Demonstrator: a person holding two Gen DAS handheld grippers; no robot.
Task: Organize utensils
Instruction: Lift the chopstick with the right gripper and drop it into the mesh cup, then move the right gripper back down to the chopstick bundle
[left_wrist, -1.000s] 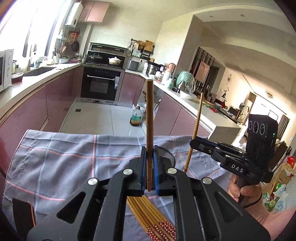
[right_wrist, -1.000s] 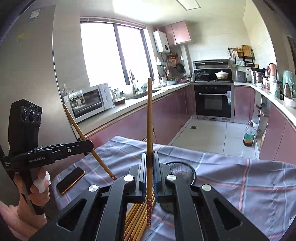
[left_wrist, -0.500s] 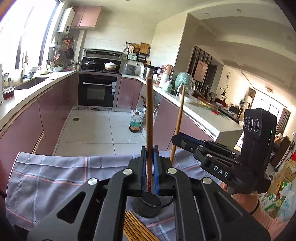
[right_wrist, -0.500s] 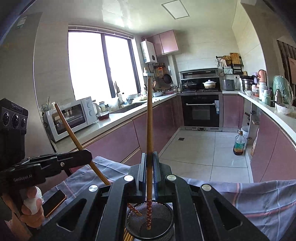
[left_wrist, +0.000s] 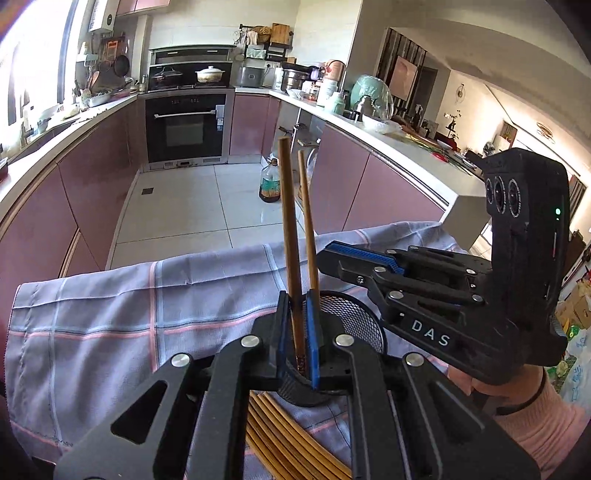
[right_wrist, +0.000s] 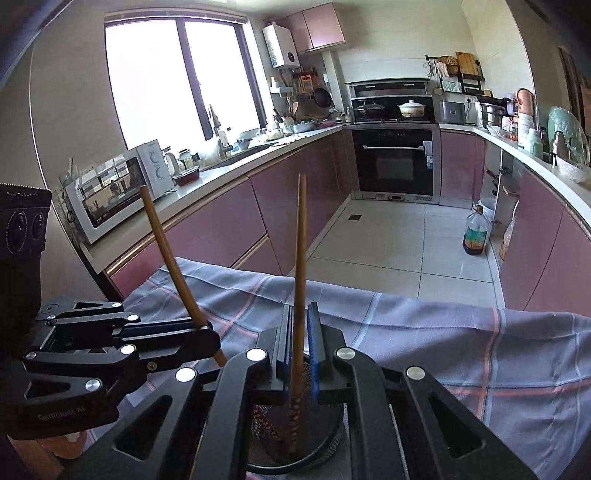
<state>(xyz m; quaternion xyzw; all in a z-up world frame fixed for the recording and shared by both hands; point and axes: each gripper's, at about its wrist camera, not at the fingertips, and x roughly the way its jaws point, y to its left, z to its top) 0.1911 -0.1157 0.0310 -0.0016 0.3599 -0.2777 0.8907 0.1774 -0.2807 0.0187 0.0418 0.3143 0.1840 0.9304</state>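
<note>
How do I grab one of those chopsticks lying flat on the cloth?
Pick one at the edge of the chopsticks and pinch its plain middle, coming straight down from above, across its thin width. They lie flat and packed side by side on the cloth, so only an edge one leaves room.

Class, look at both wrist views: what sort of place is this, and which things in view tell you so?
A home kitchen, most likely: a built-in oven under a hob with pots, a microwave on the counter, and pink base cabinets running round the tiled floor.
</note>
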